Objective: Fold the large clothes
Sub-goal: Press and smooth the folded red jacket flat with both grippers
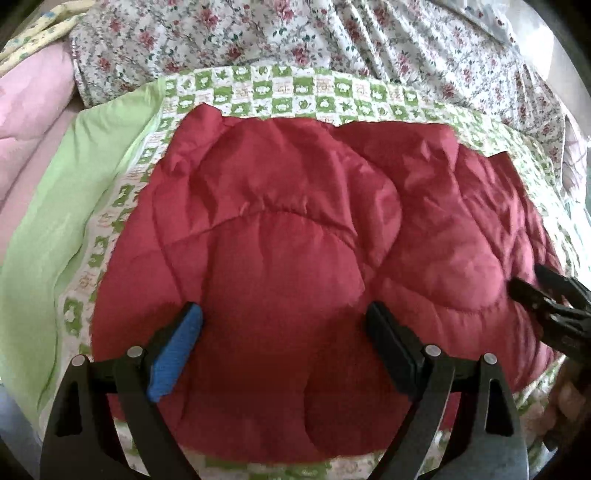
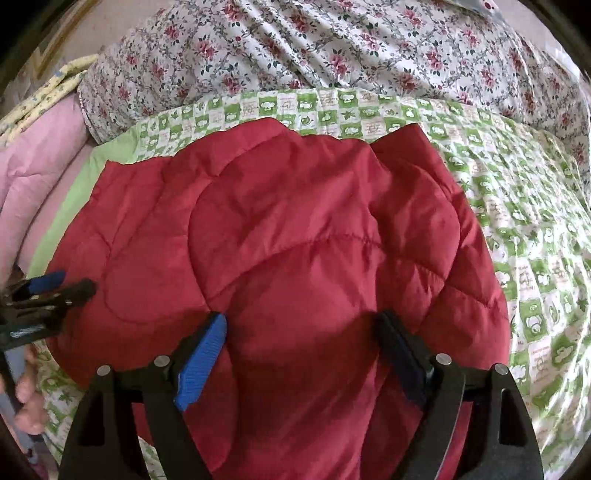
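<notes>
Red quilted jacket (image 1: 295, 258): it lies spread on the green-and-white checked blanket (image 1: 295, 88) and covers most of the middle of it – a puffy, padded garment with curved stitch lines.
Checked blanket: a border of it shows around the jacket on the far side and on both sides; one plain light-green edge (image 1: 55, 221) is turned up on the left of the jacket.
Floral sheet (image 1: 258, 33): white with red roses, it lies beyond the jacket, behind the far border of the blanket.
Pink bedding (image 1: 26, 110): far left of the jacket, past the light-green edge.
Left gripper (image 1: 284, 332): above the near part of the jacket, jaws wide apart, nothing between the pads – released.
Right gripper (image 2: 299, 339): also above the jacket, jaws spread wide and empty; whether the fingers touch the cloth I cannot tell.
Fingers of a hand (image 2: 29, 398): seen at the left edge of the right wrist view, near the jacket's border.
</notes>
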Demonstrator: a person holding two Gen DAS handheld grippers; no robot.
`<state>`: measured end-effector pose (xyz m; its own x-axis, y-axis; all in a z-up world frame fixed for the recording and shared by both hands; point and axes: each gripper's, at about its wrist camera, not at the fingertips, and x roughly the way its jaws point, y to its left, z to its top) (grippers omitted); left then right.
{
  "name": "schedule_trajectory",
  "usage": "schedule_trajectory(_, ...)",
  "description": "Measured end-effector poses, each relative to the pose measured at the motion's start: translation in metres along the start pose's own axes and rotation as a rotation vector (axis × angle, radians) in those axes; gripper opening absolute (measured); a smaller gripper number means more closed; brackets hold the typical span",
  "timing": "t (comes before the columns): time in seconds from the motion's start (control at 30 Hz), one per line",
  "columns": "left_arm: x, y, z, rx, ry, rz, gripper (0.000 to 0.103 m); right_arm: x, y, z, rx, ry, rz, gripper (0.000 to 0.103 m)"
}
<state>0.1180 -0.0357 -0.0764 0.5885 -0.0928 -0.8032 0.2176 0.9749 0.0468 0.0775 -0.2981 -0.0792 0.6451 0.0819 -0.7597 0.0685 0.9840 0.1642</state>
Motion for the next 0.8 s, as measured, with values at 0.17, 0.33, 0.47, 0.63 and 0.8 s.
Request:
schedule_trajectory(0.17, 0.004, 0.001, -0.011, 0.013, 0.013, 0.006, 0.091, -0.001, 0.002, -0.006, 0.008, -0.025, -0.011, 0.086)
schedule_trajectory(0.33, 0.012, 0.001, -0.01, 0.017, 0.01, 0.003, 0.092, -0.001, 0.006, -0.005, 0.014, -0.03, -0.027, 0.086)
schedule_trajectory(0.47, 0.017, 0.004, -0.01, 0.013, 0.01, -0.008, 0.095, -0.021, 0.006, -0.003, 0.051, -0.05, 0.0, 0.086)
schedule_trajectory(0.63, 0.019, 0.004, -0.011, 0.016, 0.003, -0.014, 0.097, -0.031, 0.016, 0.0, 0.033, -0.05, -0.015, 0.086)
schedule_trajectory(0.8, 0.024, 0.004, -0.01, 0.022, -0.007, -0.018, 0.101, 0.004, 0.009, -0.006, 0.017, 0.004, -0.056, 0.09)
